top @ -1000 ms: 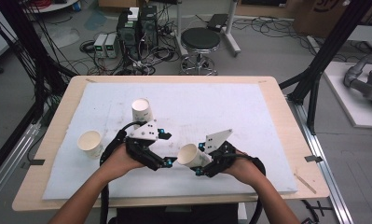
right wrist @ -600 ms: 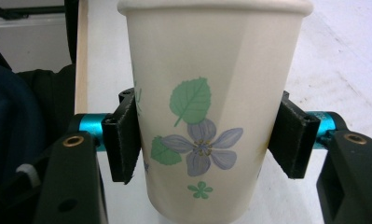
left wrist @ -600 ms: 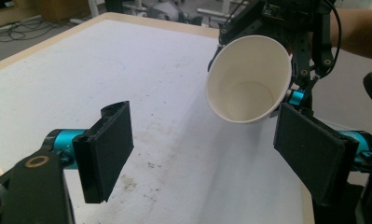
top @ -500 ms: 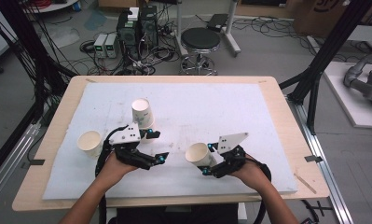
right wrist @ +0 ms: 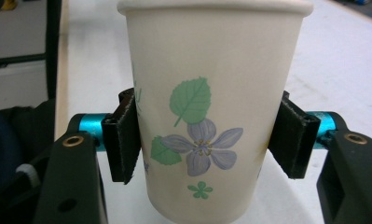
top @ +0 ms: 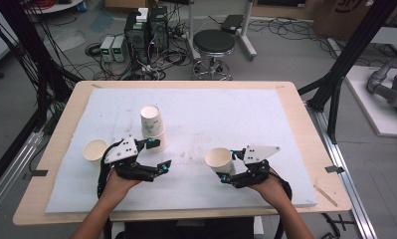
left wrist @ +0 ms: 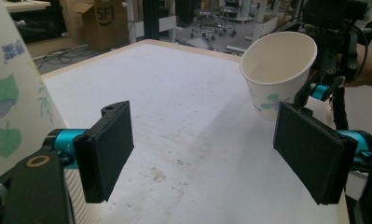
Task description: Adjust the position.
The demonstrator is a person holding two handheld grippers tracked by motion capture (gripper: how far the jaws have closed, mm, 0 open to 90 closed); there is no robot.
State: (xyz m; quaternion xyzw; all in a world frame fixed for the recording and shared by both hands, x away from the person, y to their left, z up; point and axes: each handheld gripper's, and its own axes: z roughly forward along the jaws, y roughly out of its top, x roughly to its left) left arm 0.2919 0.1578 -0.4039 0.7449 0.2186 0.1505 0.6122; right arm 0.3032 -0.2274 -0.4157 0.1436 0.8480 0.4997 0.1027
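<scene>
The right gripper (top: 225, 168) is clamping a flowered paper cup (right wrist: 207, 116) by its sides — the cup's base is cut off in the right gripper view. The left gripper (top: 156, 155) is gaping with nothing between its pads, just beside the stacked cups (top: 151, 125), whose wall is cropped in the left gripper view. A single cup (top: 94, 151) is standing near the white mat's (top: 246, 114) left edge — open mat lies between both hands.

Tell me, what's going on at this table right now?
A person works two handheld grippers over a white mat. The right gripper is shut on a flowered paper cup. The left gripper is open and empty beside a stack of cups. Another cup stands at the mat's left.
</scene>
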